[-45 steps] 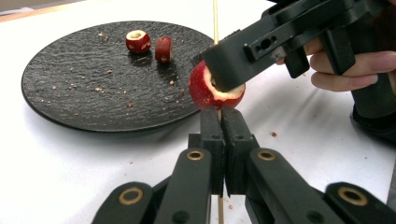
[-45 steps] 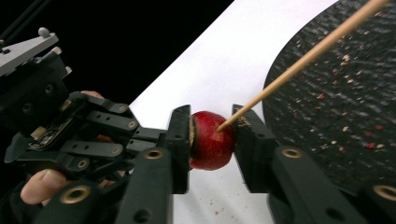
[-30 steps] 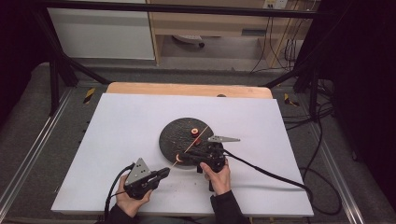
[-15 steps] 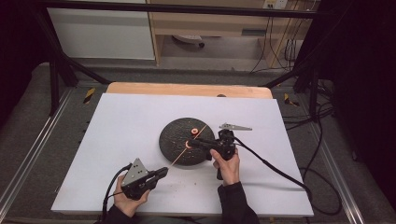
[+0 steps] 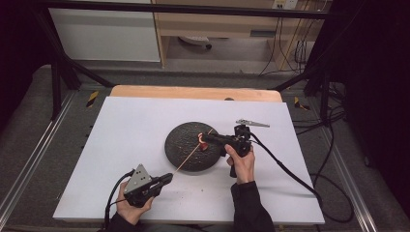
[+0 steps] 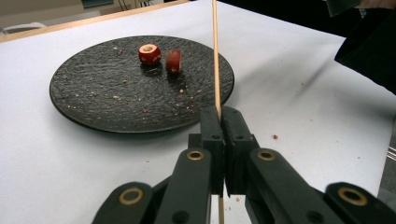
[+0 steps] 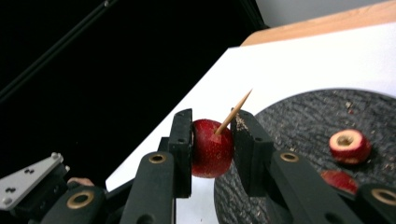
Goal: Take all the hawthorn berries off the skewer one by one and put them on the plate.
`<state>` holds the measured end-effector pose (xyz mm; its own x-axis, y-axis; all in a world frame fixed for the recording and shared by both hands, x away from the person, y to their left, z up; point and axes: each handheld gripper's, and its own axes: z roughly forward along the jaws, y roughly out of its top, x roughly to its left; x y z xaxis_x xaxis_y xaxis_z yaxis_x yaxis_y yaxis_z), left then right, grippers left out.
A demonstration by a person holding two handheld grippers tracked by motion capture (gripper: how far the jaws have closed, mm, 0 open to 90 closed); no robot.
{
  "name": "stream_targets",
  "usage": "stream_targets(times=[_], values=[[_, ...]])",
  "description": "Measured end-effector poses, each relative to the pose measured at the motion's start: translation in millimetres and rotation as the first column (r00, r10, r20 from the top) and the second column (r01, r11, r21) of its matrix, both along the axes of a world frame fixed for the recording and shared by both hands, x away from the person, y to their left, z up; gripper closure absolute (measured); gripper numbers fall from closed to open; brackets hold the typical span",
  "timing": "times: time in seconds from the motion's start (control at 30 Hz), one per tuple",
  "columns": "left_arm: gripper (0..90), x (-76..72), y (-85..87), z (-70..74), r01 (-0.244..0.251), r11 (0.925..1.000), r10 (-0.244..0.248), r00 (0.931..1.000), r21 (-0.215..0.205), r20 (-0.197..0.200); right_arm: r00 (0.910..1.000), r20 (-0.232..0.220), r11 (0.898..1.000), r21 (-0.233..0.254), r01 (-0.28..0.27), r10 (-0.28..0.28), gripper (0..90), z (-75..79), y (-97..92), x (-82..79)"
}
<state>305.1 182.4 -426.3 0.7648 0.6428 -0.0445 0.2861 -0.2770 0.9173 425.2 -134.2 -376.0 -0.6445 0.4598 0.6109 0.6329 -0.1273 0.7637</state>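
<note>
A thin wooden skewer [image 5: 191, 153] slants over the dark round plate [image 5: 181, 145]. My left gripper [image 5: 167, 178] is shut on its near end at the table's front left; in the left gripper view the jaws pinch the skewer [image 6: 215, 70]. My right gripper [image 5: 204, 139] hovers over the plate, shut on a red round fruit [image 7: 212, 149]. The skewer's pointed tip [image 7: 233, 113] pokes out through the fruit's top. Two red fruit pieces [image 6: 149, 53] [image 6: 173, 60] lie on the plate [image 6: 93, 93], also seen as fruit pieces [image 7: 349, 145] in the right gripper view.
The white table top [image 5: 125, 125] has a wooden strip [image 5: 193, 92] along its far edge. Crumbs dot the plate and the table beside it. Black cables [image 5: 290, 174] trail from the right gripper across the table's right side. Metal frame rails [image 5: 29, 164] flank the table.
My right gripper has risen and moved away from the person, from the plate's near edge to over the plate, carrying the red fruit along the skewer. The left gripper has stayed put.
</note>
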Motion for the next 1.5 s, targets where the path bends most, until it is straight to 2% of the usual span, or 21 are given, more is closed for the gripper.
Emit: stream_targets(times=[0.23, 0.53, 0.77, 0.87, 1.0, 1.13, 1.33, 1.5], values=[[88.3, -0.9, 2.7, 0.2, -0.003, 1.0, 0.003, 1.0, 0.002, 0.002, 0.9998, -0.002, 1.0, 0.014, 0.021, -0.021, 71.2, 7.0, -8.0, 8.2], [88.3, -1.6, 7.5, -1.5, -0.009, 0.9999, 0.009, 0.9999, 0.005, -0.005, 0.9959, 0.011, 0.996, 0.008, 0.09, -0.09, 71.4, 18.9, -21.9, 19.2], [88.3, -1.8, 10.9, -1.2, -0.02, 0.9998, 0.02, 0.9998, 0.002, -0.009, 0.9875, 0.031, 0.987, -0.045, 0.156, -0.155, 71.3, 23.4, -33.8, 31.9], [88.3, -0.9, 12.5, -1.2, -0.028, 0.9996, 0.028, 0.9995, -0.002, -0.012, 0.9861, 0.031, 0.983, -0.075, 0.165, -0.163, 71.3, 21.8, -34.8, 33.9], [88.3, 0.5, 14.8, -1.0, -0.037, 0.9993, 0.037, 0.9992, -0.005, -0.017, 0.9889, 0.018, 0.983, -0.108, 0.148, -0.147, 71.2, 10.9, -27.7, 31.3], [88.3, 1.6, 15.5, -1.3, -0.041, 0.9991, 0.041, 0.999, -0.005, -0.019, 0.9923, -0.009, 0.981, -0.153, 0.121, -0.123, 71.2, -6.8, -16.0, 27.7], [88.3, 2.9, 16.3, -2.0, -0.046, 0.9989, 0.046, 0.9987, -0.001, -0.023, 0.9942, -0.048, 0.979, -0.184, 0.086, -0.096, 71.2, -34.1, -2.6, 23.8], [88.3, 3.9, 16.8, -2.5, -0.05, 0.9987, 0.05, 0.9984, -0.001, -0.028, 0.9949, -0.07, 0.974, -0.221, 0.055, -0.073, 71.2, -52.9, 9.3, 18.8]])
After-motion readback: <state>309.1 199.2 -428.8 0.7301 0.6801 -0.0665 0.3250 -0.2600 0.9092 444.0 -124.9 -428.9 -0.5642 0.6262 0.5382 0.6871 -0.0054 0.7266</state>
